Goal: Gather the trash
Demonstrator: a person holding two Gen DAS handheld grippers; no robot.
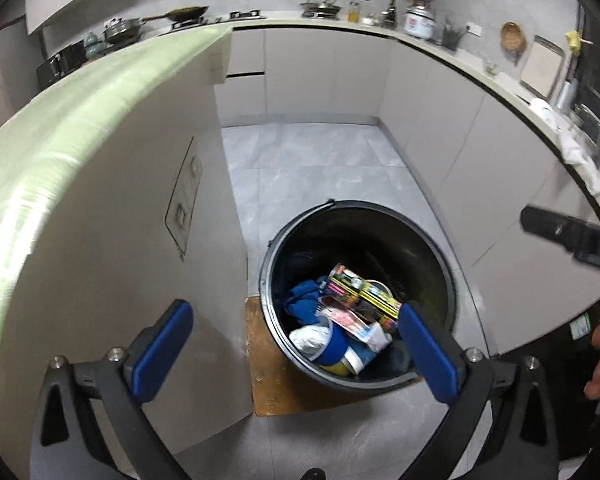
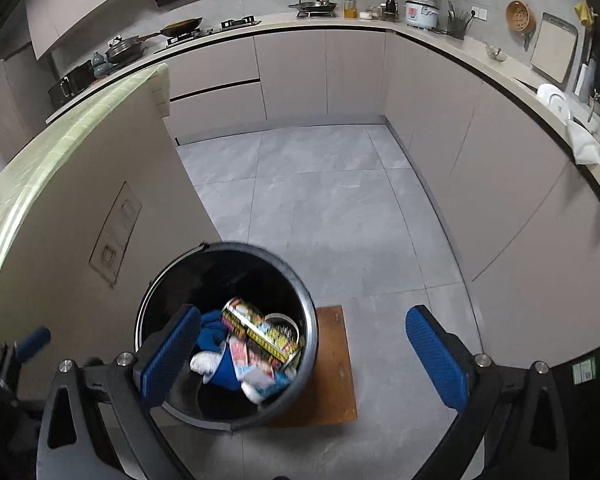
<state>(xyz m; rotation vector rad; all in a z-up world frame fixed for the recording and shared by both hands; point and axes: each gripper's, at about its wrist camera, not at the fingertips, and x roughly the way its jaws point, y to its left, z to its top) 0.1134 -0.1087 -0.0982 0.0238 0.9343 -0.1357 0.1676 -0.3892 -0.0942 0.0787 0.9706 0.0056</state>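
Open grey tile floor (image 2: pixel 320 200) stretches to the L-shaped cabinets (image 2: pixel 440 128). A black trash bin (image 2: pixel 306 320), holding cartons and blue cloth, stands on a wooden board (image 2: pixel 336 380) beside the island's end panel (image 1: pixel 120 240). Left tongs (image 1: pixel 296 350) and right tongs (image 2: pixel 304 356) gape empty above.

Both wrist cams look steeply down, near, sharing bin (image 1: pixel 358 216) (image 2: pixel 228 250).
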